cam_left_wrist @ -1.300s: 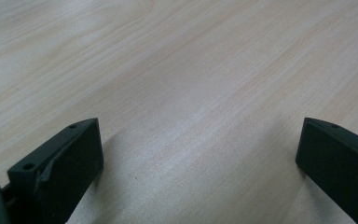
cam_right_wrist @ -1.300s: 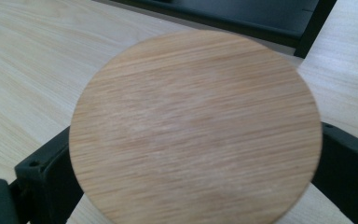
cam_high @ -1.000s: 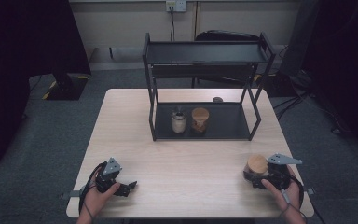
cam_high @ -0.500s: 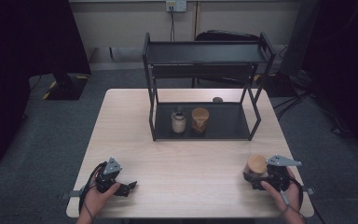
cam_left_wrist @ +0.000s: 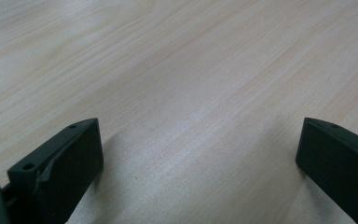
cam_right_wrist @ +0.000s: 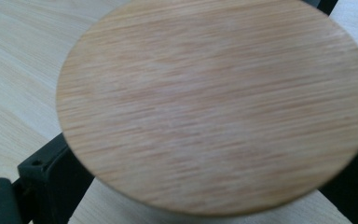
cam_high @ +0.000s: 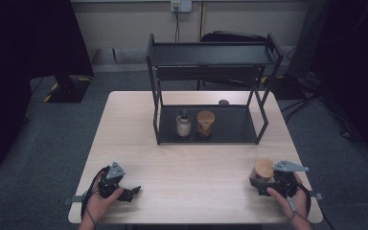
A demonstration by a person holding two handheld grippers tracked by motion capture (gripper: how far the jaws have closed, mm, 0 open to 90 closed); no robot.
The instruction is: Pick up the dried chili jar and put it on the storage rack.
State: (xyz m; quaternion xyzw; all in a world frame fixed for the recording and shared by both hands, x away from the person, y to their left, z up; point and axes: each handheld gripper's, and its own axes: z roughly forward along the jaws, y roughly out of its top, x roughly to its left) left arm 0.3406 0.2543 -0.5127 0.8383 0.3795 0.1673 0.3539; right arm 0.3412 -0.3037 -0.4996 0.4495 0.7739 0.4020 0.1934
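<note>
- Jar with a round wooden lid (cam_high: pixel 263 168) stands on the bench (cam_high: pixel 196 163) near its front right corner, upright, between the jaws of the right claw (cam_high: pixel 258 184).
- In the right gripper view the wooden lid (cam_right_wrist: pixel 214 102) looms large and slightly blurred; a black jaw sits at each side just under its rim, so the right claw is clenched around the jar.
- The person's right hand (cam_high: pixel 290 196) grips that claw from behind; the grey three-cornered plate on its top sits just right of the lid.
- The left claw (cam_high: pixel 129 193) rests near the bench's front left corner, held by the person's left hand (cam_high: pixel 98 203), well apart from the jar.
- In the left gripper view the left claw (cam_left_wrist: pixel 198 163) is released: its two jaws stand wide apart with bare pale wood grain between them and nothing in its grasp.
- A black two-level rack (cam_high: pixel 211 55) stands at the far middle of the bench.
- On the rack's lower shelf a small pale jar (cam_high: pixel 183 125) and a brown cup-shaped container (cam_high: pixel 205 122) stand side by side, just beside each other; whether they touch cannot be told.
- A small dark round thing (cam_high: pixel 224 102) lies on the bench behind the rack.
</note>
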